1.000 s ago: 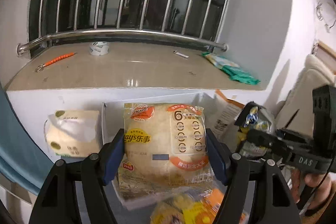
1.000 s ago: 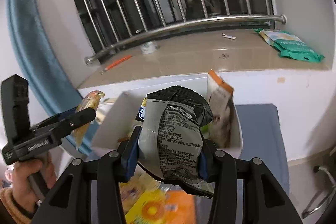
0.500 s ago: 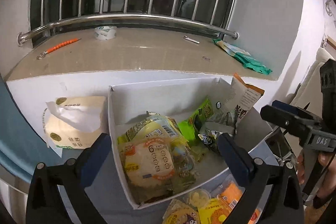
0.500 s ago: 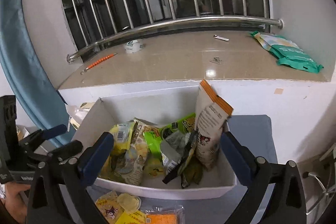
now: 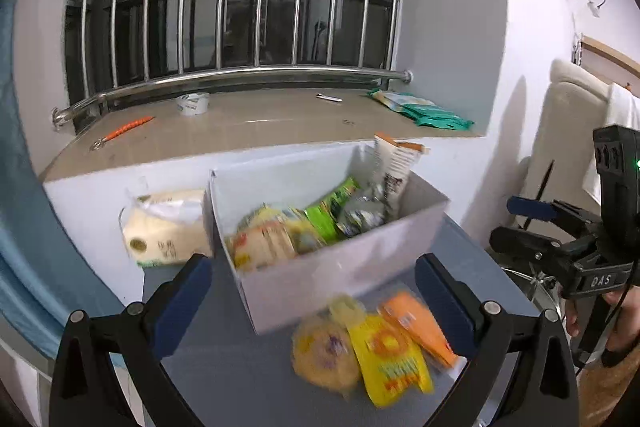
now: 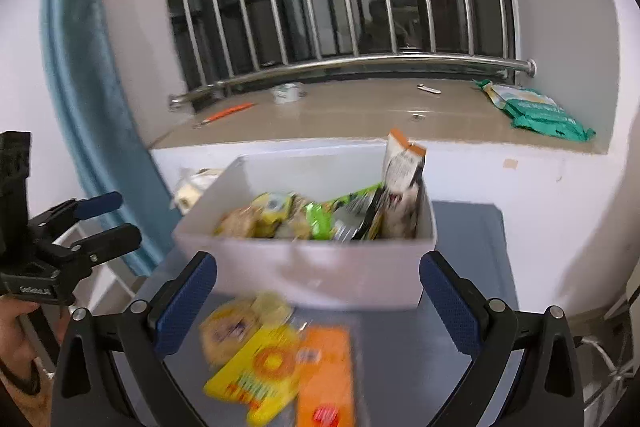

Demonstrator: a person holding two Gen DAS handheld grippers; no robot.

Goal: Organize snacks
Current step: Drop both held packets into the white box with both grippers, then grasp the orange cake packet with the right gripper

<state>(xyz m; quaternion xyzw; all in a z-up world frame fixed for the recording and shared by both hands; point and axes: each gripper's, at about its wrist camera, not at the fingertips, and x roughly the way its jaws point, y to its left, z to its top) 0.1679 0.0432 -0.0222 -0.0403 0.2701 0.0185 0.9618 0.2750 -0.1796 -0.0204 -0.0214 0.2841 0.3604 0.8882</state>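
Note:
A white box (image 5: 352, 267) on the grey table holds several snack packs, with an orange-topped carton (image 5: 394, 163) upright at its right end. It also shows in the right wrist view (image 6: 320, 271). In front of it lie a round yellow pack (image 5: 324, 351), a yellow pack (image 5: 388, 359) and an orange pack (image 5: 418, 327); the right wrist view shows the yellow pack (image 6: 260, 371) and the orange pack (image 6: 324, 375) too. My left gripper (image 5: 314, 303) is open and empty above these packs. My right gripper (image 6: 318, 303) is open and empty, just short of the box.
A tissue pack (image 5: 168, 227) lies left of the box. The windowsill (image 5: 248, 127) behind holds a tape roll (image 5: 193, 103), an orange tool (image 5: 128, 127) and green packets (image 5: 420, 109). A blue curtain (image 6: 84, 75) hangs at the left. The grey table (image 6: 464, 227) ends at the right.
Both grippers let go of their snack bags, which now lie in the box, and both have pulled back and up from the box, with their jaws wide open.

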